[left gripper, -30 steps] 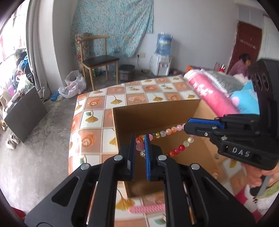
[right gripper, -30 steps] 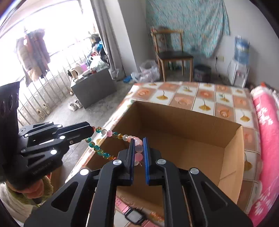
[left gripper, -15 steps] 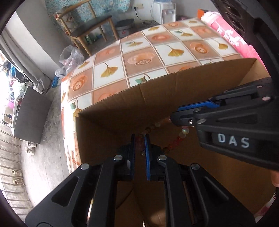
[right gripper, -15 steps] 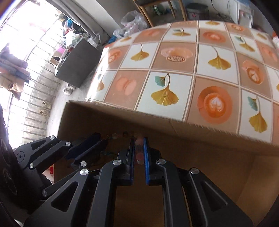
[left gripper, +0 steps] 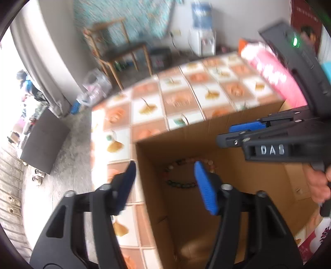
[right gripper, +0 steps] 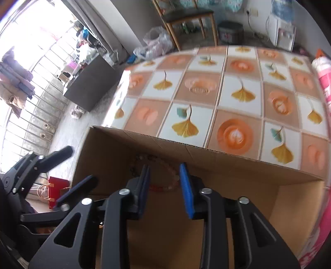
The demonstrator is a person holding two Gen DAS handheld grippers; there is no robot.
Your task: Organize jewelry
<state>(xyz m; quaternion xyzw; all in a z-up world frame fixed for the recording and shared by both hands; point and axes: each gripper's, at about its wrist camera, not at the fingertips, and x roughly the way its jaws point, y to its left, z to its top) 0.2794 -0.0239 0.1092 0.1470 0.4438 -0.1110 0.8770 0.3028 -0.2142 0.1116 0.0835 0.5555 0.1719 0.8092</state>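
Observation:
A string of coloured beads (left gripper: 182, 184) lies loose on the floor of the open cardboard box (left gripper: 206, 142), near its far left corner. My left gripper (left gripper: 165, 169) hangs over that corner with its jaws opening and nothing between the pads. To its right my right gripper (left gripper: 229, 134) reaches over the box. In the right wrist view the beads (right gripper: 165, 187) show below and beyond my right gripper (right gripper: 164, 172), whose jaws are opening clear of them. My left gripper (right gripper: 79, 165) stands at the left over the box (right gripper: 227, 171).
The box stands on a table (right gripper: 238, 93) covered in a leaf-and-coffee tile pattern. A pink bundle (left gripper: 273, 76) lies along the table's right side. A chair (right gripper: 186, 14) and a red bag (right gripper: 58, 186) are on the floor beyond.
Both grippers lowered the bead string into the box while shut on it. Now both have opened and the string lies on the box floor.

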